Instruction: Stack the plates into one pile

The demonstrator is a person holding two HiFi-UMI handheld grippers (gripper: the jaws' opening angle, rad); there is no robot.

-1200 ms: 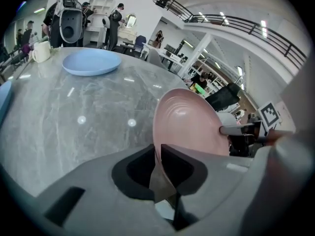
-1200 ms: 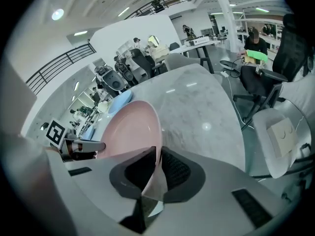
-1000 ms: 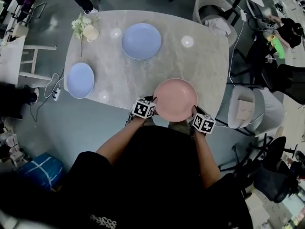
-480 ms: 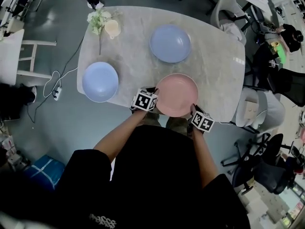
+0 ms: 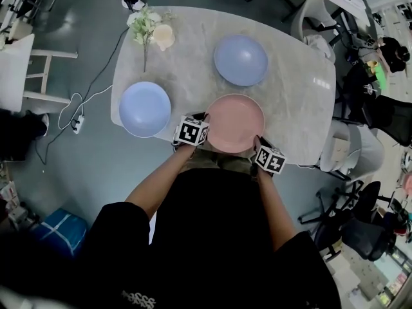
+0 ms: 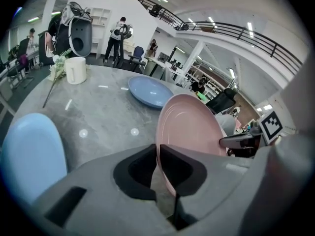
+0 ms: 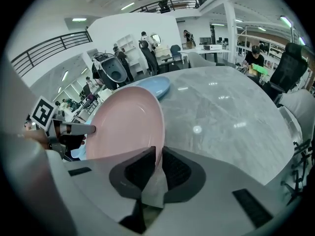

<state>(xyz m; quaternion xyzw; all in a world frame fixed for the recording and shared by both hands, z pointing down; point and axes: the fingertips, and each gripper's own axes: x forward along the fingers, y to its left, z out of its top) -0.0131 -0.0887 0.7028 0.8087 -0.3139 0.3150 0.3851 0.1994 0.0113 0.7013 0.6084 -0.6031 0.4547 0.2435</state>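
A pink plate (image 5: 235, 122) is held by its rim between my two grippers, over the near edge of the marble table (image 5: 187, 63). My left gripper (image 5: 206, 120) grips its left rim, and its jaws are closing with the rim (image 6: 189, 132) between the pads. On the opposite rim (image 7: 125, 127) my right gripper (image 5: 257, 141) is shut. A light blue plate (image 5: 145, 108) lies on the table left of the pink one. Another blue plate (image 5: 241, 59) lies farther back.
A cream mug (image 5: 164, 37) and a sprig of flowers (image 5: 145, 24) lie at the table's far left corner. Chairs (image 5: 351, 150) stand along the right side. A cable (image 5: 84, 105) runs over the floor at the left.
Both grippers have carried the pink plate leftward along the table's near edge, closer to the light blue plate. The far blue plate now lies straight behind it.
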